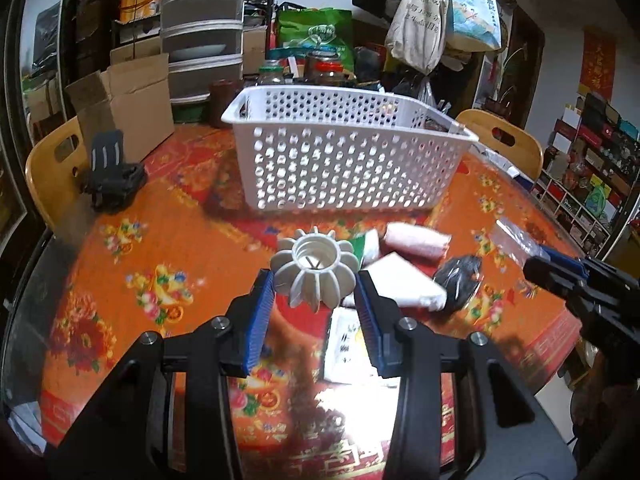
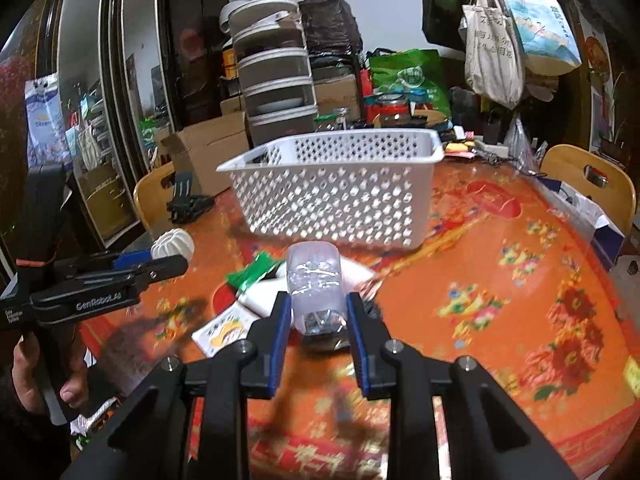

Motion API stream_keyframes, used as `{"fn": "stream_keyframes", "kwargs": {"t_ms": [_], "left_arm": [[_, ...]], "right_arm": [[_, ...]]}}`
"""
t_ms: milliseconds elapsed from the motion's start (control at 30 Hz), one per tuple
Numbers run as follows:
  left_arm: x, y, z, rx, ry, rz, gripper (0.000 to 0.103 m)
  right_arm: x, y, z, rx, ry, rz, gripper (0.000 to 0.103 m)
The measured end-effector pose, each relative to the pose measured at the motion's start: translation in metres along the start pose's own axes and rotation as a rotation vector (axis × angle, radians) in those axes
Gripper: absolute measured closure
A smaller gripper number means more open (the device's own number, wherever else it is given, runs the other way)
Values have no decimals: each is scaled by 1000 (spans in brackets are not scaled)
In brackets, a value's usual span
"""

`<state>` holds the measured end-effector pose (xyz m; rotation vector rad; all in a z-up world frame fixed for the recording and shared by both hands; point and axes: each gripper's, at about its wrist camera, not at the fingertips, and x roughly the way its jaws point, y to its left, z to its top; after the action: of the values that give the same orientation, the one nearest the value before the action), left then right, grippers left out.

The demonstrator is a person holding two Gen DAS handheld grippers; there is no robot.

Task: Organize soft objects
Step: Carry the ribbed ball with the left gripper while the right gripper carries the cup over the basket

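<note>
My left gripper [image 1: 315, 280] is shut on a white ribbed pumpkin-shaped object [image 1: 314, 270], held above the table; it also shows in the right wrist view [image 2: 173, 245]. My right gripper [image 2: 317, 302] is shut on a clear plastic bag [image 2: 318, 292] with small dark items inside, lifted off the table. A white perforated basket [image 1: 340, 160] stands beyond both, also in the right wrist view [image 2: 332, 192]. On the table lie a pink roll [image 1: 416, 240], a white packet [image 1: 404, 280], a black crumpled bag [image 1: 460, 276] and a printed sachet [image 2: 224, 330].
The round table has a red-orange floral cloth [image 1: 160, 280]. A black phone stand [image 1: 114, 176] sits at the left edge by a wooden chair [image 1: 48, 168]. Cardboard boxes [image 1: 132, 100], jars and bags crowd the far side. Another chair [image 2: 592, 184] is right.
</note>
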<state>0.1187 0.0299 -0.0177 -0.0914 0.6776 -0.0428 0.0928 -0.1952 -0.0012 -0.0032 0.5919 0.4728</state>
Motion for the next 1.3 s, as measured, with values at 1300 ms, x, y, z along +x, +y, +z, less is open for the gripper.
{"fn": "stream_keyframes", "kwargs": {"t_ms": [1300], "left_arm": [[123,-15,211,31,114,-9,64]], "right_arm": [[110,-43,174,-23,139,-64,76]]}}
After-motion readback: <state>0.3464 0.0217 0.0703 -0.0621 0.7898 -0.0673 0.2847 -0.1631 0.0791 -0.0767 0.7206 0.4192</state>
